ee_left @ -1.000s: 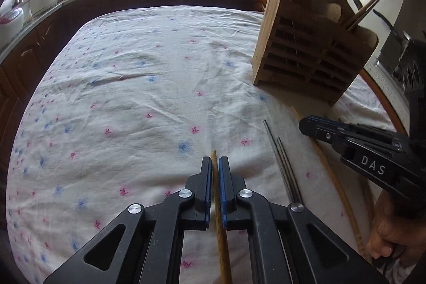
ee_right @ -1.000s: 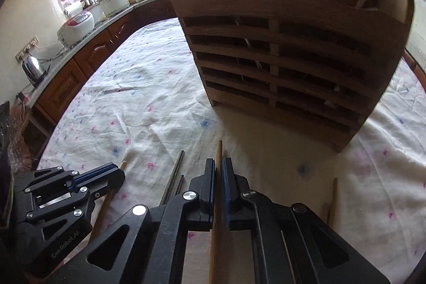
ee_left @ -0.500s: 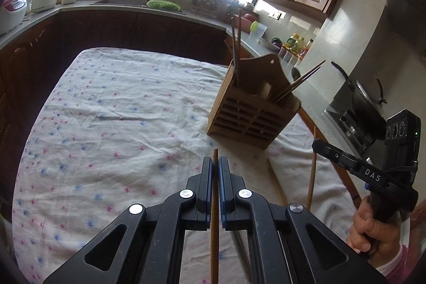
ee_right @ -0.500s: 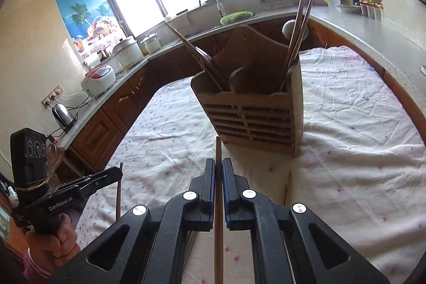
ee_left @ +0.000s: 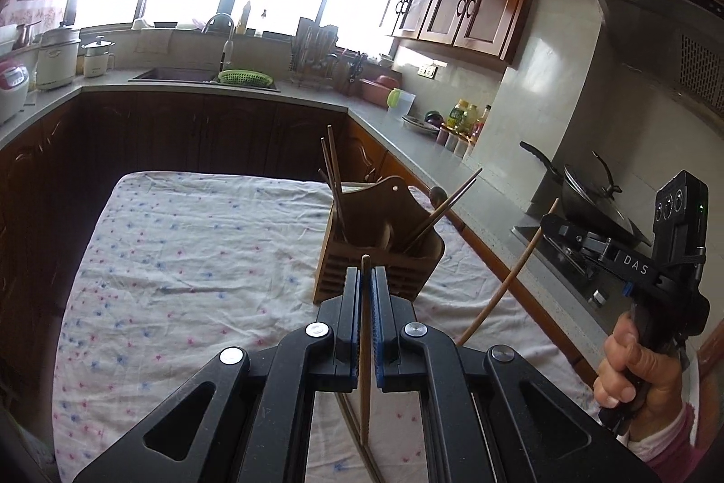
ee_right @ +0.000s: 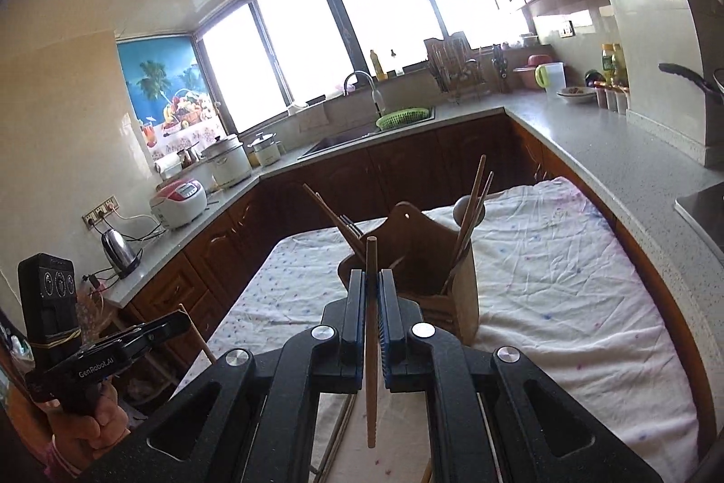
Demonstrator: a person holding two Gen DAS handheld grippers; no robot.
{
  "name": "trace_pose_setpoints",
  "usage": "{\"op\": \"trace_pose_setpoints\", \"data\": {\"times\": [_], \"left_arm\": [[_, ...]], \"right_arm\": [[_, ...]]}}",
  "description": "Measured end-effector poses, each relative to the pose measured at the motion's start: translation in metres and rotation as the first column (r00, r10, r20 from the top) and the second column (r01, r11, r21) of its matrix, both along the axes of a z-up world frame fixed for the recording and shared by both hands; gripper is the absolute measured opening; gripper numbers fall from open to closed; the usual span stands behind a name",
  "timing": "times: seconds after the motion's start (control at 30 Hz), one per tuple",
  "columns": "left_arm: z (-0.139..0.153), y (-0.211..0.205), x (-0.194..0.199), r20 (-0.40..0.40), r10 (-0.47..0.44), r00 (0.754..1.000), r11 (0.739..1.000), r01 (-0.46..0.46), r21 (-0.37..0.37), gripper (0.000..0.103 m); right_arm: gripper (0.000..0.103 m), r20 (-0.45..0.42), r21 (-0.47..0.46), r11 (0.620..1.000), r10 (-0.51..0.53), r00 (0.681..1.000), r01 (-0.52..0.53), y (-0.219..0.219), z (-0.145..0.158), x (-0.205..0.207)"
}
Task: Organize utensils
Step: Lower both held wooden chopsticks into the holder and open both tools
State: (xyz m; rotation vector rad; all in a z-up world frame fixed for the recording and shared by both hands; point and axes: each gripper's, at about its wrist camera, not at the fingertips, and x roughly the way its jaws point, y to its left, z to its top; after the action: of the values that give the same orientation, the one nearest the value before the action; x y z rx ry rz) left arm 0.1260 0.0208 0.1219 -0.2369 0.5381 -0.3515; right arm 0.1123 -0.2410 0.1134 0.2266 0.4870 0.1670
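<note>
Wooden chopsticks are held one in each gripper, both lifted above a table draped in a white cloth point(ee_left: 190, 256) dotted with small pink and blue flowers.

Left wrist view: the left gripper point(ee_left: 366, 288) sits at the bottom centre of the frame, its black fingers point(ee_left: 350, 302) with blue pads pressed together on a wooden chopstick point(ee_left: 364, 347) that runs straight up between them, its tip showing just above the fingers. At the right edge, a hand grips the handle of the right gripper point(ee_left: 550, 221), whose fingers are clamped on a second wooden chopstick point(ee_left: 507, 279) slanting down toward the lower centre.

Right wrist view: the right gripper's fingers are shut on that chopstick, which stands upright between the pads with its ridged end hanging below. The left gripper appears at the lower left of this frame, with its chopstick angled downward beneath it.

A slatted wooden utensil holder point(ee_left: 380, 252) stands on the cloth just beyond both grippers, at the centre of each frame. Chopsticks lean out of its compartments. More chopsticks point(ee_right: 337, 442) lie on the cloth beneath the grippers, mostly hidden.

Behind the table, a grey kitchen counter point(ee_right: 588, 130) runs under bright windows.
</note>
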Motion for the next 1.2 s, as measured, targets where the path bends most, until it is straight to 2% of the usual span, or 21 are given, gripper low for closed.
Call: {"op": "trace_pose_setpoints", "data": {"times": [0.13, 0.47, 0.7, 1.0, 1.2], "left_arm": [[0.004, -0.003, 0.002, 0.018, -0.004, 1.000, 1.000, 0.004, 0.009, 0.002], [0.012, -0.001, 0.011, 0.058, 0.000, 0.998, 1.000, 0.000, 0.007, 0.002], [0.031, 0.001, 0.022, 0.122, 0.013, 0.992, 1.000, -0.014, 0.001, 0.002], [0.059, -0.007, 0.061, 0.230, 0.040, 0.972, 0.999, -0.037, -0.017, 0.002], [0.058, -0.013, 0.104, 0.268, 0.080, 0.960, 0.996, -0.070, -0.048, 0.002]], "right_arm": [[0.005, 0.029, -0.001, 1.000, -0.008, 1.000, 0.008, -0.003, 0.010, 0.000], [0.005, 0.056, 0.009, 1.000, -0.019, 0.998, 0.019, -0.009, 0.013, 0.000], [0.005, 0.079, 0.010, 0.999, -0.038, 0.996, 0.038, -0.015, 0.021, 0.009], [0.005, 0.157, -0.001, 0.996, -0.090, 0.984, 0.091, -0.023, 0.048, 0.038], [0.005, 0.202, -0.022, 0.990, -0.129, 0.971, 0.137, -0.030, 0.063, 0.066]]}}
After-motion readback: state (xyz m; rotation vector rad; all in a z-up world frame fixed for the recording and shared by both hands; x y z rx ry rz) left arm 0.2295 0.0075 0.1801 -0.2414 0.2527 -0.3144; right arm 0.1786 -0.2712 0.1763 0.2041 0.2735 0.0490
